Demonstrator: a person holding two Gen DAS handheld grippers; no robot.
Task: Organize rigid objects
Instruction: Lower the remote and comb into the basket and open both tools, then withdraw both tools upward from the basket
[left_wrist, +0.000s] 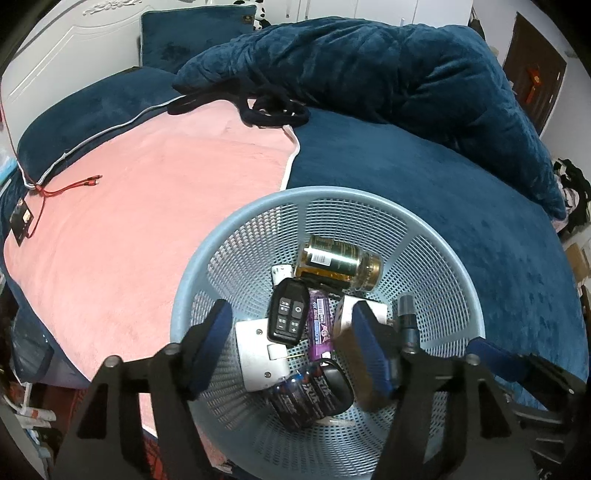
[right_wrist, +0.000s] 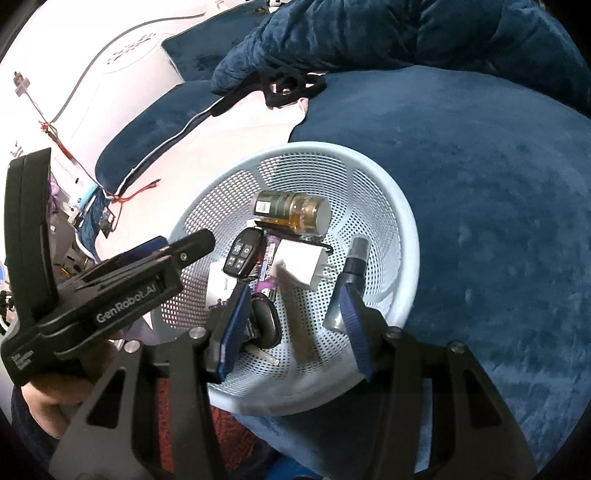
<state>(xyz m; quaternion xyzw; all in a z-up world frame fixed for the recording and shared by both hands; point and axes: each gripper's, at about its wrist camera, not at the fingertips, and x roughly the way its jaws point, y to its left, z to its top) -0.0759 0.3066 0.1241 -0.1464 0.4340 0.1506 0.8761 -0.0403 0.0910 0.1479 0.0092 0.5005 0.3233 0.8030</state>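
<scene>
Fingers (right_wrist: 351, 317) of my right gripper (right_wrist: 291, 317) stand spread apart and empty over the near wall of the basket (right_wrist: 402, 221); between them a blurred brownish block (right_wrist: 299, 325) seems to be dropping free, so I judge I have just let it go, though I cannot tell what it is. My left gripper (left_wrist: 291, 339) is likewise released, pads wide, hovering above the same basket (left_wrist: 207, 258) with nothing in it. By my reckoning the collecting step is nearly finished: the rigid things all lie inside the basket, which sits on the dark blue velvety bedspread (right_wrist: 480, 184). At the basket's centre is a black key fob (right_wrist: 240, 254) with smooth buttons; at about 12 o'clock a squat amber bottle (right_wrist: 295, 214) lies on its side, glossy, with a pale cap. A white boxy charger (right_wrist: 301, 264) with metal prongs sits toward 3 o'clock, and a slim spray bottle (right_wrist: 354, 258) leans on the wall beyond it. A purple cylindrical battery (left_wrist: 319, 325) lies beside the fob. The basket is pale blue plastic, round, perforated like mesh. Outward at 10 o'clock the fleecy pink blanket (left_wrist: 147, 192) carries a thin red cable (left_wrist: 74, 186). Next I would lift both grippers clear and check the bed for anything hard left out.
</scene>
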